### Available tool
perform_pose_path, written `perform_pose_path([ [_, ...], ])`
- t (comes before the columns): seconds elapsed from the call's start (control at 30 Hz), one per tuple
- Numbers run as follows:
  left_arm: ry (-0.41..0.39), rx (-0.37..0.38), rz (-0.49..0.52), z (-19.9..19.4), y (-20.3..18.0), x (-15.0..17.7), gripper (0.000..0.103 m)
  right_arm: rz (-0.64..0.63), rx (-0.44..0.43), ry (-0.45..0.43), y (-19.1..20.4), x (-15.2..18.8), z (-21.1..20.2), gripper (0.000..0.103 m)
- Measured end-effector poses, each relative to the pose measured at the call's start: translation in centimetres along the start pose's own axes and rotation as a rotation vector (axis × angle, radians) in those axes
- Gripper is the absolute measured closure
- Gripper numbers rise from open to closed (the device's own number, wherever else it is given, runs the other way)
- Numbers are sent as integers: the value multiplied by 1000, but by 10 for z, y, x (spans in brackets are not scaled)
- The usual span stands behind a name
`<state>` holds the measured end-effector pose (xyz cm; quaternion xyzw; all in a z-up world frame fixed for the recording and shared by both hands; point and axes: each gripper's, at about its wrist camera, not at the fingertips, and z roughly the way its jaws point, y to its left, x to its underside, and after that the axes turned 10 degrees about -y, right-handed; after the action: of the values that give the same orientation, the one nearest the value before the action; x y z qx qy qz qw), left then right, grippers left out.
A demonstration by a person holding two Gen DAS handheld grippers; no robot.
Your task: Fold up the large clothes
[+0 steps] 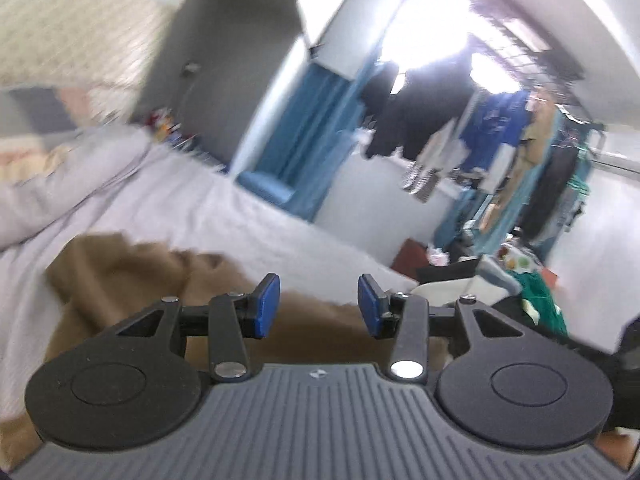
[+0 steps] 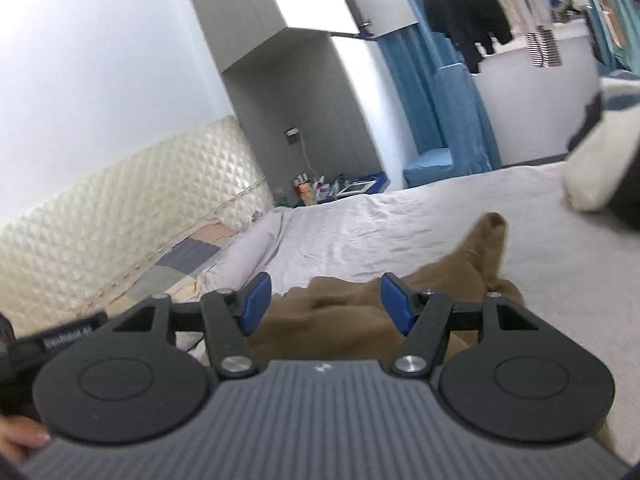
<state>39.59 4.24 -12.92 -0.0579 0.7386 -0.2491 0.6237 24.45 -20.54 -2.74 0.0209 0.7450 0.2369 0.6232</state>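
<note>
A brown garment (image 1: 132,276) lies crumpled on the pale bed sheet (image 1: 224,216). My left gripper (image 1: 318,306) is open and empty, held above the garment's near part. In the right wrist view the same brown garment (image 2: 460,264) lies bunched, with one sleeve end pointing away. My right gripper (image 2: 326,306) is open and empty, just above the garment's near edge. The left view is blurred by motion.
A quilted cream headboard (image 2: 120,208) and a patchwork pillow (image 2: 188,256) stand at the bed's head. A cluttered bedside surface (image 2: 340,188), blue curtains (image 2: 448,100) and hanging clothes (image 1: 440,120) lie beyond the bed. A white and dark cloth (image 2: 600,152) is at the right.
</note>
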Motion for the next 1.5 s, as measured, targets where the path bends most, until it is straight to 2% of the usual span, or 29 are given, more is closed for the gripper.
perform_pose_path([
  [0.07,14,20,18,17,-2,3,54,-28,0,28,4,7,14,49],
  [0.13,54,32,16,36,-1,8,54,-43,-1,64,4,18,23,53],
  [0.2,103,31,23,52,2,18,54,-52,-8,104,1,33,29,53],
  [0.3,164,-12,66,66,9,40,58,-102,-2,146,3,51,31,54],
  [0.37,213,-56,102,73,17,56,75,-107,0,170,2,61,28,54],
  [0.43,267,-71,98,70,29,70,84,-110,14,193,-1,69,27,56],
  [0.47,286,-85,91,68,33,76,85,-113,26,206,-1,72,28,60],
  [0.57,313,-106,91,65,42,91,86,-117,55,250,-4,81,27,65],
  [0.73,346,-145,120,69,45,111,86,-169,82,272,-4,95,25,66],
  [1.0,404,-192,112,91,55,139,86,-148,114,328,-20,117,45,66],
  [1.3,453,-220,105,109,60,143,86,-107,123,358,-30,127,64,66],
  [1.5,424,-204,107,105,59,141,86,-107,127,361,-29,129,67,66],
])
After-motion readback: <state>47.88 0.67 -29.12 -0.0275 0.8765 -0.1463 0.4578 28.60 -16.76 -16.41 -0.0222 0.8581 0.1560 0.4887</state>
